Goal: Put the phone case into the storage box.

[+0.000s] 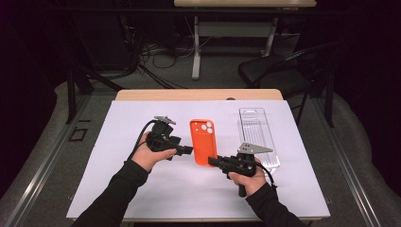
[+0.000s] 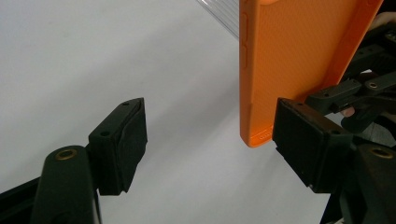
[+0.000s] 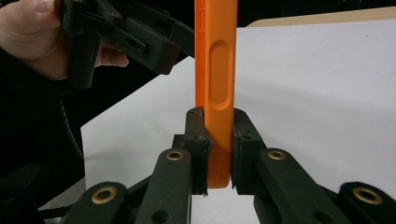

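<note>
An orange phone case (image 1: 204, 142) is held a little above the white sheet, camera cutout at the far end. My right gripper (image 1: 213, 161) is shut on its near end; in the right gripper view both pads (image 3: 198, 140) clamp the case (image 3: 217, 70) edge-on. My left gripper (image 1: 187, 150) reaches in from the left and stands open beside the case's left edge. In the left gripper view its jaws are wide apart (image 2: 217, 140), and the case's corner (image 2: 289, 60) sits just inside the right pad (image 2: 303, 140), with no squeeze on it.
A clear plastic blister pack (image 1: 257, 135) lies on the white sheet (image 1: 142, 189) right of the case. The sheet covers a wooden table (image 1: 198, 94). A black chair (image 1: 279, 71) and cables stand beyond the far edge.
</note>
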